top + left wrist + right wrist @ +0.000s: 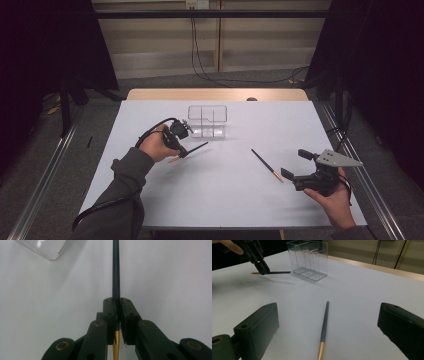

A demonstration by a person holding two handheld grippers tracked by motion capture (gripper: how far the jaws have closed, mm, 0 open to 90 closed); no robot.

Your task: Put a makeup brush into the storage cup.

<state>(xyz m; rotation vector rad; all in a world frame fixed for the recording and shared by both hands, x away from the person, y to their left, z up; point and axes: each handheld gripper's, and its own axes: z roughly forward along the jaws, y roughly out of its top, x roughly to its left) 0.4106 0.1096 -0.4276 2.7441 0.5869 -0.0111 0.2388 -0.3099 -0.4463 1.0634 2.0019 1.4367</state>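
Left hand-held gripper (183,151), at 9 o'clock on the white counter (300,125), is clamped on a dark chopstick (196,148) with a gold end, held just at 7 o'clock of the clear divided box (207,120). Right hand-held gripper (296,164), at 4 o'clock, has its jaws apart, just beside a second chopstick (265,164) lying flat on the counter.

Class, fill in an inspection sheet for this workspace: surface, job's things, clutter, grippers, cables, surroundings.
Surface: white table top, bare wooden strip at far edge.
Job's things: clear divided box upright; one chopstick gripped, second chopstick lying flat.
Clutter: nothing seen.
Grippers: left gripper shut on the first chopstick; right gripper open, either side of the second one.
Cables: black cable loops from left gripper; wires hang from the back wall.
Surroundings: dark curtains, grey floor.
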